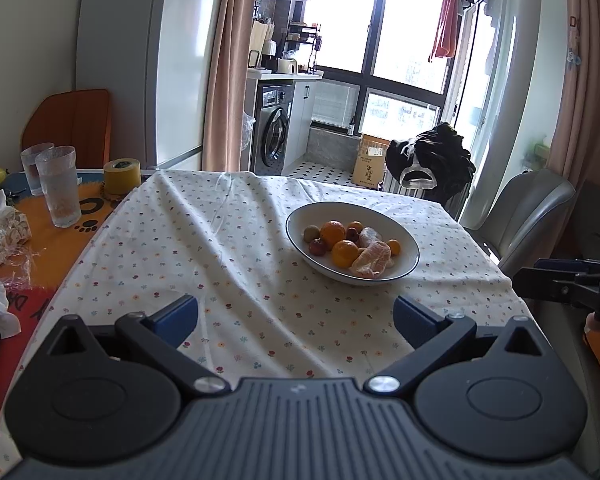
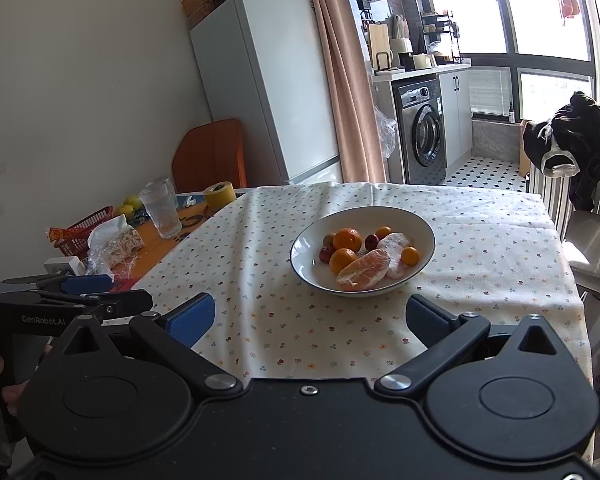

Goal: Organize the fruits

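A white bowl (image 1: pixel 354 276) with a dark rim sits on the table (image 1: pixel 228 240), on a flower-print cloth, and holds all the fruit in view: two oranges (image 1: pixel 333 232), a peeled citrus piece (image 1: pixel 371 261), small red fruits (image 1: pixel 318 246), a greenish one and a couple of small orange ones (one more piece looks wrapped in clear film). The left hand-held gripper (image 1: pixel 296 316) hangs low over the near part of the cloth, its blue-padded fingers spread wide and holding nothing; the bowl lies ahead of it and slightly right, well apart. The right hand-held gripper (image 2: pixel 310 318) is likewise spread and empty, with the bowl (image 2: pixel 362 286) straight ahead, just past its fingertips. Two glasses (image 1: pixel 58 186) and a yellow tape roll (image 1: pixel 122 176) stand far left
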A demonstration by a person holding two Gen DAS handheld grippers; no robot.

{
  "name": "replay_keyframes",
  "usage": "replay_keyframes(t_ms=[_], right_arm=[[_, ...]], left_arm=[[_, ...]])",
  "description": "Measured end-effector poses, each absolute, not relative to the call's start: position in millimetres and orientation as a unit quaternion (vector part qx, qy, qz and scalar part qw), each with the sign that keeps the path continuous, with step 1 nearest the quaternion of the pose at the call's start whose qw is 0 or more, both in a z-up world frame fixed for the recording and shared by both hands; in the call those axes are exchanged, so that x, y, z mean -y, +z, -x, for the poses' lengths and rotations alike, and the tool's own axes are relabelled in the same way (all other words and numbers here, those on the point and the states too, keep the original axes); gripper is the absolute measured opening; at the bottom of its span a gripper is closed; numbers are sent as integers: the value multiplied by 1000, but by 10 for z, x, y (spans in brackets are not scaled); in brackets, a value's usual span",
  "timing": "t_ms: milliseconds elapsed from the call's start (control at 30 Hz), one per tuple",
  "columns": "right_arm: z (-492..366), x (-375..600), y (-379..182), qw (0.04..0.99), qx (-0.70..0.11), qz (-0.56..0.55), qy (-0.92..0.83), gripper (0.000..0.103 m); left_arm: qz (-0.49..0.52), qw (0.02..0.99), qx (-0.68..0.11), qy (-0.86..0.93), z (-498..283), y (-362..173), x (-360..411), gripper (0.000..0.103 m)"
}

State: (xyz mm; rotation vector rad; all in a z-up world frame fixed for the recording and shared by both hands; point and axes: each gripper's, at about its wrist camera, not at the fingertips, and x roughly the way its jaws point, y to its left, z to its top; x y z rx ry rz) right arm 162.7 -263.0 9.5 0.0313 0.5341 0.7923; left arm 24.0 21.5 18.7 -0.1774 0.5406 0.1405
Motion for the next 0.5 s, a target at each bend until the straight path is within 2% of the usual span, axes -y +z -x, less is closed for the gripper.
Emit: replay_keyframes(t_ms=[500], right_arm=[[-1635, 2621, 71, 887, -260, -11, 381, 103]], left_arm=[[84, 958, -266, 67, -230, 182, -218, 103]])
